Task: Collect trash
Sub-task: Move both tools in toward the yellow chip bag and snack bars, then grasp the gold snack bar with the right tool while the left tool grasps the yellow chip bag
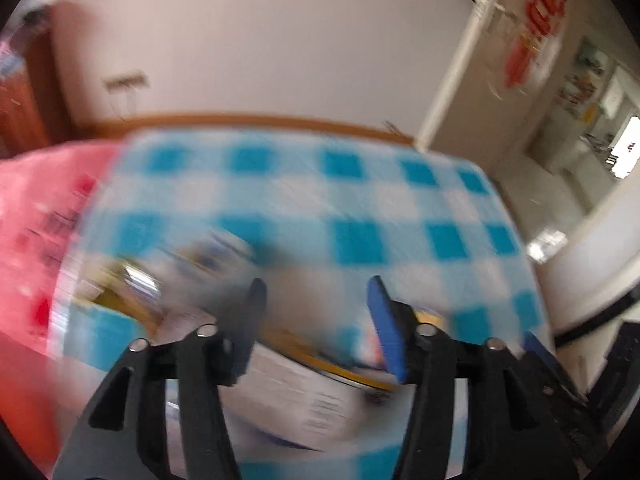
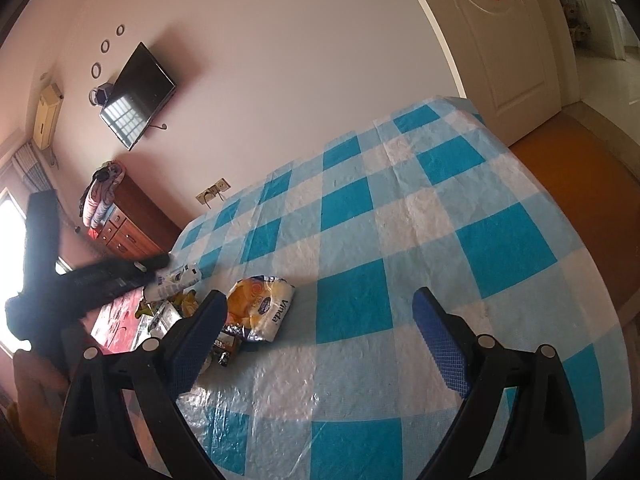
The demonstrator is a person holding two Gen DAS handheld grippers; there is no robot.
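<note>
Blue-padded right gripper [image 2: 316, 332] hangs spread and empty over the blue-and-white checked plastic tablecloth [image 2: 400, 216]. Beyond it lies the yellow-and-white Vinda tissue packet [image 2: 262, 306] among crumpled wrappers, beside the red plastic bag [image 2: 118, 314]; the black left gripper [image 1: 316, 300], parted, holds nothing

We see a table covered with a blue-and-white checked plastic cloth [image 2: 400, 216]. Near its left edge lies a yellow and white "Vinda" tissue packet [image 2: 262, 304], and just beside it a pile of small crumpled wrappers [image 2: 180, 300]. A red plastic bag [image 1: 36, 216] touches that edge.
</note>
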